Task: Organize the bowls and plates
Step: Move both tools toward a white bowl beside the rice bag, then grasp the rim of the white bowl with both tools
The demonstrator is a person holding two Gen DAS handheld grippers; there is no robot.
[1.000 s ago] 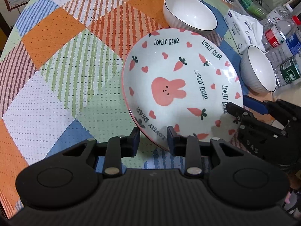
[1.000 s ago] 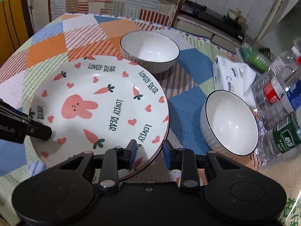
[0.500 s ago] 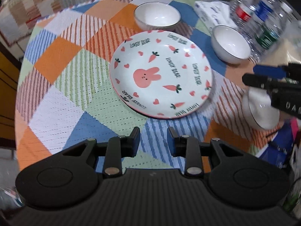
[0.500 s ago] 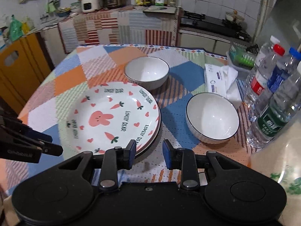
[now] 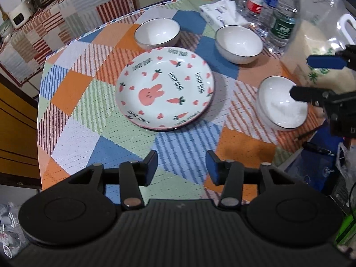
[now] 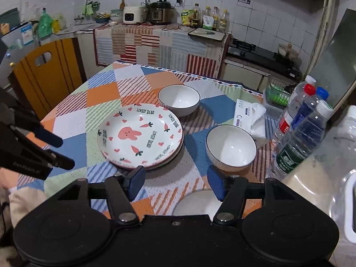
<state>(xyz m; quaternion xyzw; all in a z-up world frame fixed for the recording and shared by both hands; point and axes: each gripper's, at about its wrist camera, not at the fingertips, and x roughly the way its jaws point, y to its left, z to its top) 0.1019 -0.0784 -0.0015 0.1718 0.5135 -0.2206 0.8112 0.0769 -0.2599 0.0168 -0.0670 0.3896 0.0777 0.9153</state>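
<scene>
Both my grippers have pulled back from the bunny plate (image 5: 165,92). My left gripper (image 5: 181,165) and right gripper (image 6: 176,182) gape wide, holding nothing

Both claws now sit far back from the rabbit plate (image 5: 165,93), which a second ago lay right at their fingertips. The left claw (image 5: 181,166) and right claw (image 6: 175,183) each stand wider apart than before. A third bowl (image 5: 281,103) now shows near the table (image 5: 73,133) edge, under the right claw.
</scene>
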